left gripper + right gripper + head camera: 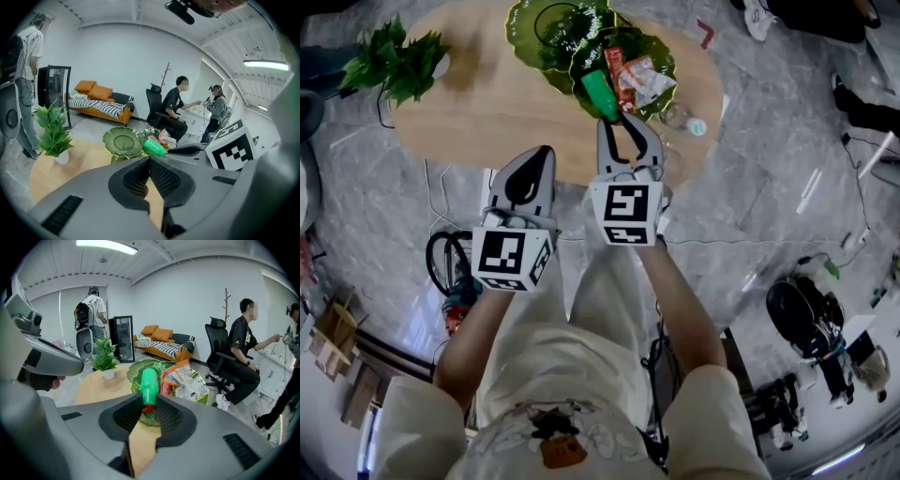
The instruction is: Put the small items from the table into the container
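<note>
Both arms reach out from the person's body, side by side, and both tools point forward and down at the wooden table [478,112].

The right gripper [617,124] is the farther one. Its two fingers are clamped on the red end of a green bottle [600,94]. The bottle sticks out past the tips, over the near rim of the green leaf dish [662,49]. I cannot tell if it touches the dish.

The left gripper [542,155] hangs just left of the right one and a bit nearer, over the near edge of the table. Its fingers are pressed together and there is nothing between them.

Snack packets [645,80] lie in the leaf dish, just right of the bottle. A second green dish [525,37] touches it on the left. A small clear bottle [686,124] lies on the table just right of the dish. A potted plant [394,61] stands at the far left, well apart. Nothing stands between the bottle and the dish.
</note>
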The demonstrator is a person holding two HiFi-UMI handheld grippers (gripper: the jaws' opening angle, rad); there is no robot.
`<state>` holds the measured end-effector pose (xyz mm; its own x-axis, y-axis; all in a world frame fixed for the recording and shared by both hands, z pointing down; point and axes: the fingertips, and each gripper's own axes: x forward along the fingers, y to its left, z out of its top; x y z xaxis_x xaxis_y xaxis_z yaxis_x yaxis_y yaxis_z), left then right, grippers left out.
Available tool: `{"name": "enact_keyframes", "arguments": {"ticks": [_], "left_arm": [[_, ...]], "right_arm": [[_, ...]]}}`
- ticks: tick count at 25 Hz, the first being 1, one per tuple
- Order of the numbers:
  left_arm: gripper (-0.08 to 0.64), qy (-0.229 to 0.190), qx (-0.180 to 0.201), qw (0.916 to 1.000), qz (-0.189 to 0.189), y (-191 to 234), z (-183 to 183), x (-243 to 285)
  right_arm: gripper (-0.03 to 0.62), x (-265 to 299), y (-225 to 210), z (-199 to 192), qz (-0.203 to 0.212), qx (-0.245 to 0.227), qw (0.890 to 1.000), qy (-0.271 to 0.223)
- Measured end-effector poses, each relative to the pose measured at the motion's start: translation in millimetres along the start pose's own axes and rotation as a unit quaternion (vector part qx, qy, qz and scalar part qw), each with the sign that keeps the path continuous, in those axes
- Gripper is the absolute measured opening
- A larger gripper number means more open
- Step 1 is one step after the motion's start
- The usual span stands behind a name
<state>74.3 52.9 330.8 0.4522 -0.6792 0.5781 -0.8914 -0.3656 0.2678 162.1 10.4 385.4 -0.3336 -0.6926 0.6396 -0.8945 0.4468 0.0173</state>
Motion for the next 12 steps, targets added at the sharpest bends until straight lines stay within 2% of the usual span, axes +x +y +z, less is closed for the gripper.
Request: {"name": "enact_keyframes", "arguments": {"ticks": [12], "left_arm": [[0.008, -0.004, 0.001, 1.0000, -0.002, 2.8, 5.9, -2.0]], "right_arm": [[0.091, 0.2, -0.2, 4.0, 0.000, 0.012, 1.000, 0.002]]}}
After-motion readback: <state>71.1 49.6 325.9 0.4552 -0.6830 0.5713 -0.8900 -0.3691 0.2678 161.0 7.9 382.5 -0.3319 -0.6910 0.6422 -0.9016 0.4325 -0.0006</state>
